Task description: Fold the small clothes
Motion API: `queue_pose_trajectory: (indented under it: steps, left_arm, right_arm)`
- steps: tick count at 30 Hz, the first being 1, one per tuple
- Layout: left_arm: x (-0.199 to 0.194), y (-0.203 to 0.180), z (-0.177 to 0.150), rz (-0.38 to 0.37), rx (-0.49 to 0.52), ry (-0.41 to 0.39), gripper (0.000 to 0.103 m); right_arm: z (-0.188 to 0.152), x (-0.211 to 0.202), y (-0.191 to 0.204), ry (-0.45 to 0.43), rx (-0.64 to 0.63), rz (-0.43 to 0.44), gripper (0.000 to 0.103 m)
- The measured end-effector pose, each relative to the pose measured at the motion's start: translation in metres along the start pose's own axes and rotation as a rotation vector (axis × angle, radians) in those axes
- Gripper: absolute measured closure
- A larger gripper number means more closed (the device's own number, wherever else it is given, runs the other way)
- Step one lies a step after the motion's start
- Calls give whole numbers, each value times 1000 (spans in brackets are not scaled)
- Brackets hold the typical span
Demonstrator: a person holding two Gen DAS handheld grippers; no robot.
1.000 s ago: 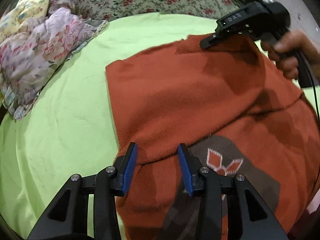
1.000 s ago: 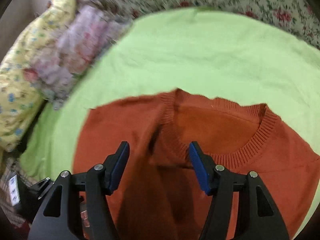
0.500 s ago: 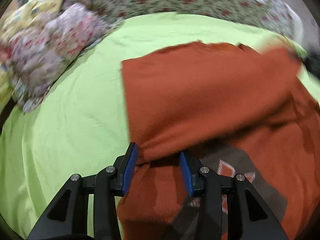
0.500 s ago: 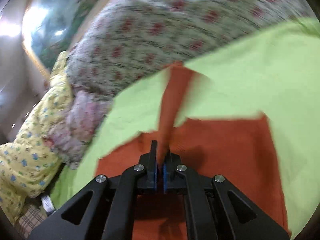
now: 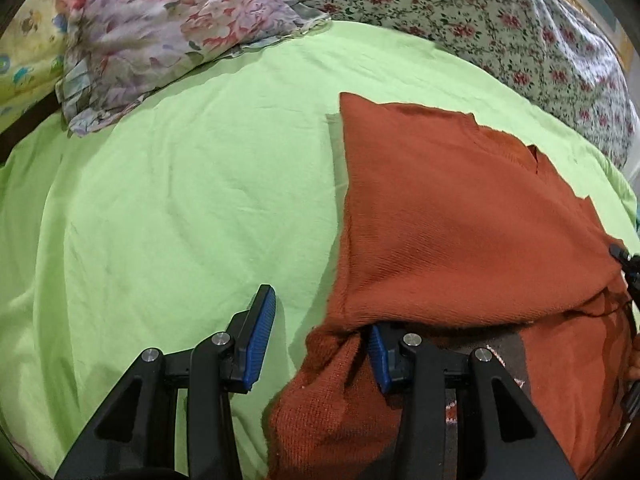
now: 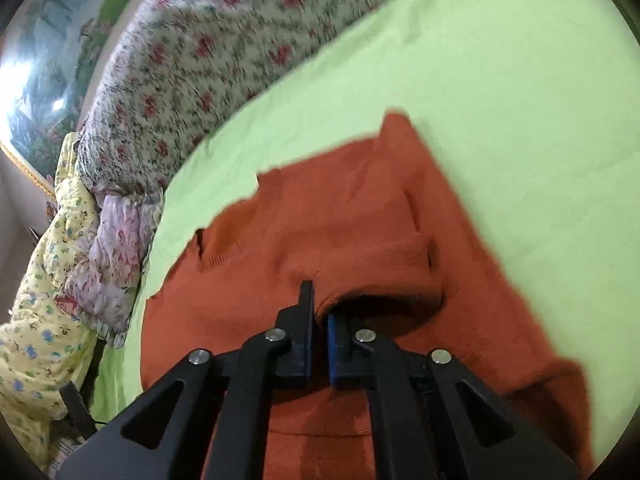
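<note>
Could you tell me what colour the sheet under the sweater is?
The sheet is light green, clearest in the left wrist view.

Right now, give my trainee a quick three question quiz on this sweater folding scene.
1. True or false: the right gripper has its jaws shut on a fold of the orange sweater.
2. The left gripper is: A) open, B) shut on the sweater, C) out of view.
3. Fill in: the sweater lies on a ____ green sheet.

Key: 1 true; 2 A; 3 light.
</note>
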State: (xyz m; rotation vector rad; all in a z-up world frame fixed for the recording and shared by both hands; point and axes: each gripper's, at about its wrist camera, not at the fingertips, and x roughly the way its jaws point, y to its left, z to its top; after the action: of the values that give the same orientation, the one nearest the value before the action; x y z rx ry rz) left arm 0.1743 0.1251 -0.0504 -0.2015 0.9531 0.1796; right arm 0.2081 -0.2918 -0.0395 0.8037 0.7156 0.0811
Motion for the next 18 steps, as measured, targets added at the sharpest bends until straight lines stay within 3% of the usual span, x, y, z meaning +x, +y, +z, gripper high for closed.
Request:
queue_pose_trajectory:
  steps: [2, 7, 14, 18]
  left_arm:
    - [2, 1, 0, -2, -5, -3, 59]
    - [2, 6, 0, -20, -22, 3, 59]
    - [-17, 10, -16, -27, 3, 22, 59]
    - [-37, 13, -36, -35, 23, 19, 59]
  right_arm:
    - [-1, -3, 0, -2, -21, -35, 97]
    - [-16, 11, -7, 97, -63, -119, 94]
    - [-26, -43, -20, 36, -19, -147, 83]
    - [-38, -77, -23, 18, -28, -136, 67]
